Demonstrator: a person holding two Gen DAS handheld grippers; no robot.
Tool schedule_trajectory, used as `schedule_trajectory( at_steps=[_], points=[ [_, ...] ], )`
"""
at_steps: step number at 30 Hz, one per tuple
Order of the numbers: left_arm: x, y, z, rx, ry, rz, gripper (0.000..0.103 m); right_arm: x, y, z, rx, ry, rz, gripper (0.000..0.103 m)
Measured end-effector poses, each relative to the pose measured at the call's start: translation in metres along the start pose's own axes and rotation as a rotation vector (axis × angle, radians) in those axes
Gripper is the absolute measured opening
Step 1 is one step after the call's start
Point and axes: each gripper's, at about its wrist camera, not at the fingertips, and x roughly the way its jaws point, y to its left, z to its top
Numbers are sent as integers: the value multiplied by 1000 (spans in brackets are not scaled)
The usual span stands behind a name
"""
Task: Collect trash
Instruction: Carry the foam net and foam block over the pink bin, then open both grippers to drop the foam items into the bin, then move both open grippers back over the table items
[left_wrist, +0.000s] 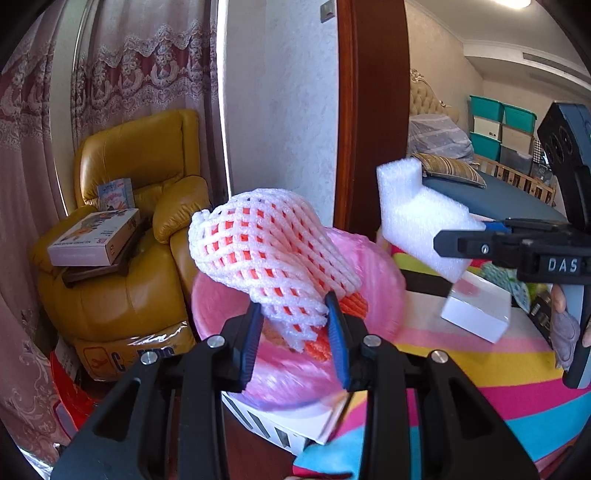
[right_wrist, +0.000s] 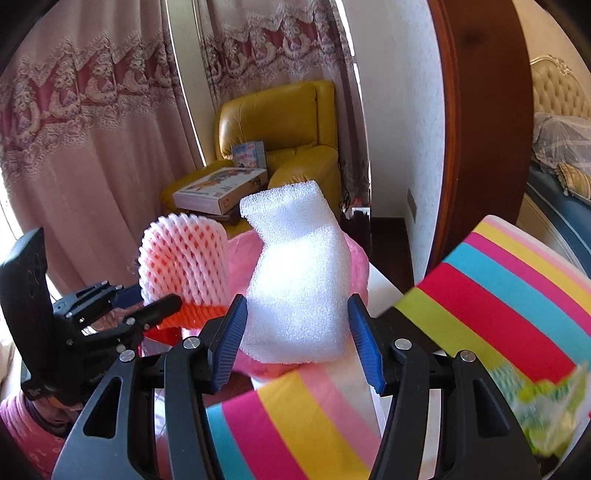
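A white-and-orange foam net sleeve (left_wrist: 266, 254) and a white foam block (right_wrist: 299, 280) hang above the pink-lined bin (left_wrist: 369, 266).

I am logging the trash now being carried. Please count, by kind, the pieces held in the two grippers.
Foam fruit nets: 1, the white and orange foam net in the left gripper
Foam blocks: 1, the white foam block in the right gripper
Total: 2

We're in a home, prob. a living rm w/ bedroom off it: lace-trimmed curtains (right_wrist: 92, 122) far left, yellow leather armchair (left_wrist: 136, 206) w/ boxed games (left_wrist: 94, 238) on it, wooden door frame (left_wrist: 369, 110), and beyond it, far right, a tufted-headboard bed (left_wrist: 491, 199) plus stacked storage bins (left_wrist: 502, 125).
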Motion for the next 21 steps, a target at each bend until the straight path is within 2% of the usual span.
schedule_trajectory(
  at_steps=[5, 7, 8, 9, 10, 11, 12, 14, 17, 21],
  points=[
    [24, 14, 9, 15, 12, -8, 36, 40, -5, 16, 28, 27, 9, 56],
    [35, 20, 9, 8, 13, -13, 38, 50, -6, 21, 21, 12, 18, 58],
    [40, 22, 10, 7, 8, -7, 49, 53, -8, 21, 25, 5, 35, 69],
    [45, 25, 10, 7, 3, 16, 64, 56, -10, 24, 37, -5, 28, 80],
    [48, 28, 10, 2, -3, 59, 69, 55, -11, 25, 48, -20, 11, 80],
    [50, 31, 9, -7, -10, 97, 74, 52, -14, 26, 64, -37, 6, 80],
    [49, 35, 6, -25, -19, 118, 74, 45, -17, 26, 84, -60, 16, 80],
    [43, 40, 3, -49, -28, 123, 78, 31, -19, 25, 96, -95, 32, 80],
    [28, 38, -6, -30, -55, 182, 89, 1, -16, 15, 64, -128, 37, 80],
    [5, 26, -21, 17, -79, 193, 98, -38, -14, -7, -22, -135, -27, 80]
  ],
)
